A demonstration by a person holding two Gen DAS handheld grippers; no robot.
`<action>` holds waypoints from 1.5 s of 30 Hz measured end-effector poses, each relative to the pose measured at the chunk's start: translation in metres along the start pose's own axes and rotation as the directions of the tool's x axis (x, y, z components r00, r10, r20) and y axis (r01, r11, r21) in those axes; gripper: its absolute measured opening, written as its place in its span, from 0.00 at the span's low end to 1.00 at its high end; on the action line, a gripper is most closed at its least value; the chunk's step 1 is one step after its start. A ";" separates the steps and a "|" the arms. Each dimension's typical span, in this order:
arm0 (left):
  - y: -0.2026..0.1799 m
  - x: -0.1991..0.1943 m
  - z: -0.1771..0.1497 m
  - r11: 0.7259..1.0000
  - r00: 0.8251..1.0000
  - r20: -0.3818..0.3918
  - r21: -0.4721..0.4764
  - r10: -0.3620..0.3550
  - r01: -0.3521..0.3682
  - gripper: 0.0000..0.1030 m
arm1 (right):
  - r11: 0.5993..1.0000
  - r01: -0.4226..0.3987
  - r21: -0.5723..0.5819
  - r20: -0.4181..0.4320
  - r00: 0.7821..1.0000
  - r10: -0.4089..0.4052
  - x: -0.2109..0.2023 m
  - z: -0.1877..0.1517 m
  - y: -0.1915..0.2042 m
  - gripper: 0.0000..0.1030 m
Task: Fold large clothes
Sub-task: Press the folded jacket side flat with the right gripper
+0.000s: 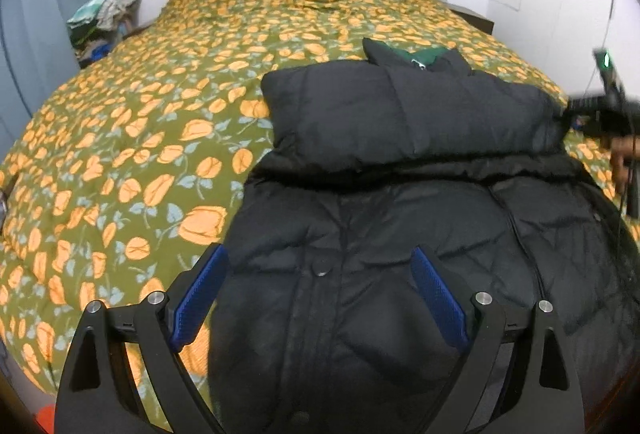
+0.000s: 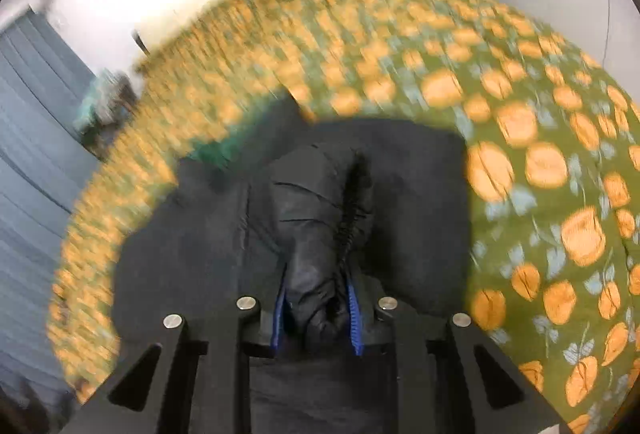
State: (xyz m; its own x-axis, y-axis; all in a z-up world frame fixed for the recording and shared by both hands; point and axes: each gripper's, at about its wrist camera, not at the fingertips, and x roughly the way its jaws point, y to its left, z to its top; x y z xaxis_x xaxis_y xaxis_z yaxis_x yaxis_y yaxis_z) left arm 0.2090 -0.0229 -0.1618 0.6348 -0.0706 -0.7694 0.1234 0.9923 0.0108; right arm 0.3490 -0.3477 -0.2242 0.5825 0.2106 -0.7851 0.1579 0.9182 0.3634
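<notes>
Between the right gripper's (image 2: 316, 314) clamped jaws sits a sleeve end of the black quilted puffer jacket (image 1: 400, 234), spread below the gaping left gripper (image 1: 320, 298) on the floral bed (image 1: 140, 153). Mid-fold, seemingly; next, probably lay the sleeve across.

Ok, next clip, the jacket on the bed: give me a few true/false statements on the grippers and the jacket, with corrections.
1. The left gripper is open above the black jacket. True.
2. The right gripper is empty. False: it is shut on a bunched part of the jacket.
3. A sleeve lies folded across the jacket's upper part. True.
4. The jacket lies on a plain white sheet. False: the bedspread is green with orange flowers.
</notes>
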 end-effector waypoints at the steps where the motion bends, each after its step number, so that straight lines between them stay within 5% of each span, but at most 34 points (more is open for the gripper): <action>1: -0.001 0.004 0.005 1.000 1.000 -0.011 0.004 0.000 0.000 0.91 | 1.000 0.008 -0.002 -0.024 1.000 -0.008 0.010 -0.007 -0.003 0.25; 4: 0.005 0.008 0.028 1.000 1.000 0.006 0.001 0.001 -0.001 0.91 | 1.000 -0.007 0.030 -0.036 0.999 0.008 0.017 -0.022 -0.011 0.44; 6: 0.009 0.009 0.046 1.000 0.999 0.034 -0.010 0.000 0.000 0.91 | 1.000 -0.008 0.027 -0.026 1.000 0.009 0.006 -0.022 -0.009 0.67; 9: 0.013 0.025 0.083 1.000 0.997 0.077 -0.010 0.013 -0.012 0.91 | 0.994 0.081 -0.078 0.085 0.994 -0.074 -0.028 -0.016 0.010 0.67; 12: 0.009 0.058 0.105 0.999 0.996 0.076 0.003 0.043 -0.044 0.91 | 0.979 0.069 -0.193 0.164 0.986 -0.037 -0.048 -0.005 0.037 0.67; 17: 0.003 0.131 0.096 0.997 0.997 -0.030 0.028 0.076 -0.075 0.92 | 0.955 0.000 -0.296 0.090 0.996 0.028 -0.009 0.004 0.063 0.67; 21: 0.021 0.155 0.078 0.998 0.996 -0.092 -0.062 -0.003 -0.003 0.95 | 0.958 -0.003 -0.287 -0.045 0.999 -0.011 0.051 -0.011 0.047 0.67; 26: 0.012 0.125 0.091 0.998 0.996 -0.074 0.008 0.057 -0.057 0.90 | 0.966 -0.001 -0.260 -0.044 0.999 -0.011 0.057 -0.015 0.041 0.67; 31: 0.008 0.100 0.131 0.999 0.999 0.023 -0.034 -0.029 0.030 0.95 | 0.966 -0.005 -0.259 -0.038 0.999 -0.005 0.056 -0.019 0.036 0.67; 39: 0.024 0.208 0.162 0.986 0.992 -0.119 -0.149 0.051 -0.068 0.96 | 0.967 -0.009 -0.255 -0.038 0.999 -0.001 0.061 -0.022 0.033 0.67; 45: 0.053 0.246 0.142 0.953 0.984 -0.167 -0.301 -0.054 0.002 0.96 | 0.967 -0.025 -0.252 -0.027 0.999 0.019 0.064 -0.025 0.029 0.67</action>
State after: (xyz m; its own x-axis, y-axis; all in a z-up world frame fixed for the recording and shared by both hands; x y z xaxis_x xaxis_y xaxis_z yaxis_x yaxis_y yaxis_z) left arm 0.4801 -0.0019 -0.2593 0.4909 -0.1064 -0.8647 -0.1113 0.9767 -0.1834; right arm 0.3714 -0.2992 -0.2761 0.5640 0.2370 -0.7910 -0.0628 0.9675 0.2450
